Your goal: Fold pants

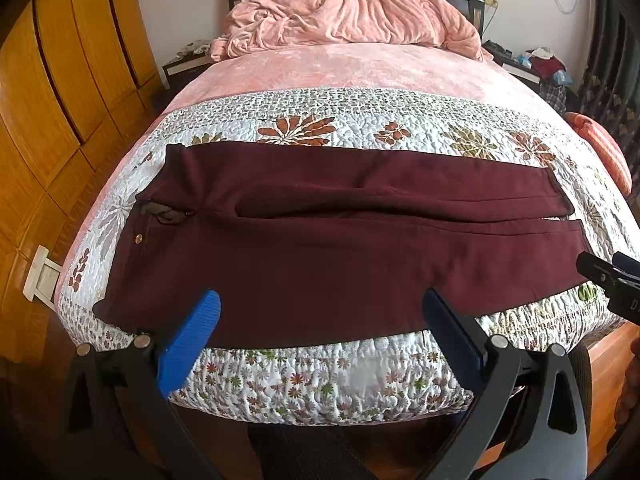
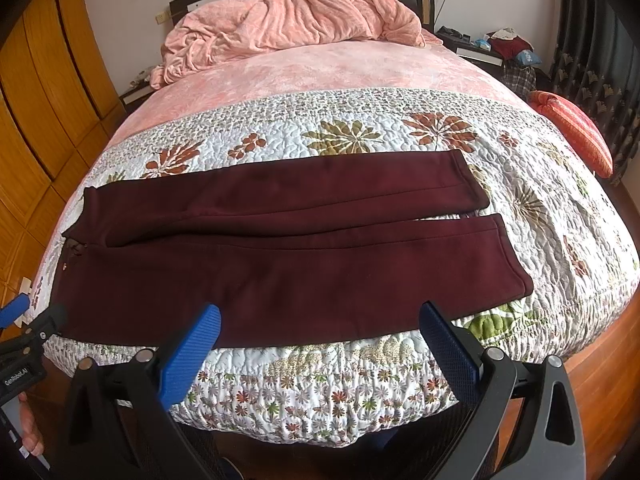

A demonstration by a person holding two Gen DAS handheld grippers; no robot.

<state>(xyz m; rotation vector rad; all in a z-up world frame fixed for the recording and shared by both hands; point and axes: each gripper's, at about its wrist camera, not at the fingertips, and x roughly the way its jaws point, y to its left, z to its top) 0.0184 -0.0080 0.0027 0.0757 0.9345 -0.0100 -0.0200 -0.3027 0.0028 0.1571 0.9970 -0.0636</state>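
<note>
Dark maroon pants point(image 1: 320, 240) lie flat across the foot of the bed, waist at the left, both legs running right, side by side. They also show in the right wrist view point(image 2: 280, 252). My left gripper point(image 1: 320, 304) is open and empty, hovering over the near edge of the pants. My right gripper point(image 2: 320, 316) is open and empty, also above the near edge of the near leg. The right gripper's body shows at the right edge of the left view point(image 1: 612, 280); the left gripper's body shows at the left edge of the right view point(image 2: 24, 344).
The floral quilt point(image 1: 360, 124) covers the bed's foot, with a pink sheet point(image 1: 360, 64) and a bunched pink blanket point(image 1: 344, 12) behind. Wooden wardrobe point(image 1: 48, 120) at left. Cluttered nightstand point(image 2: 492, 48) and orange cushion point(image 2: 576, 132) at right.
</note>
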